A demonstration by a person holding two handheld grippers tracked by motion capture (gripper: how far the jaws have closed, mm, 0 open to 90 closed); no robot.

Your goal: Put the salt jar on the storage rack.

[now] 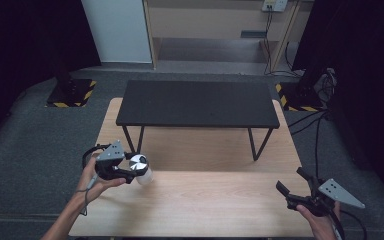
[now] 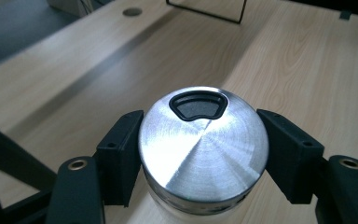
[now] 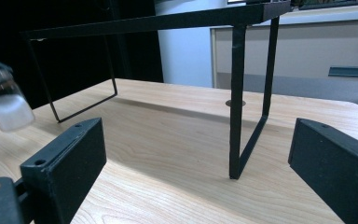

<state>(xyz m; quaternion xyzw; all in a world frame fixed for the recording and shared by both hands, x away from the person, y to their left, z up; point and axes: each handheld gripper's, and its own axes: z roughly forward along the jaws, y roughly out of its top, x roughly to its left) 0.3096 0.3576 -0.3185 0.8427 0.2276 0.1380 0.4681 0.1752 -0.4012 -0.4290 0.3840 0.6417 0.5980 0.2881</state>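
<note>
My left gripper [image 1: 136, 171] is shut on a jar [image 1: 142, 170] with a brushed-metal lid and holds it above the left part of the wooden table [image 1: 205, 200]. In the left gripper view the black pads [image 2: 121, 154] press both sides of the jar [image 2: 204, 144], whose lid has a dark oval inset. White contents fill the lower end of the jar [image 3: 7, 109], seen at the left edge of the right gripper view. My right gripper [image 1: 291, 186] is open at the table's front right corner with nothing between its fingers [image 3: 65, 163].
A black metal shelf [image 1: 197, 104] on thin legs stands across the back half of the table; one leg [image 3: 237, 102] rises just ahead of the right gripper. A round grommet [image 2: 132, 11] sits in the tabletop. Cables lie on the floor to the right.
</note>
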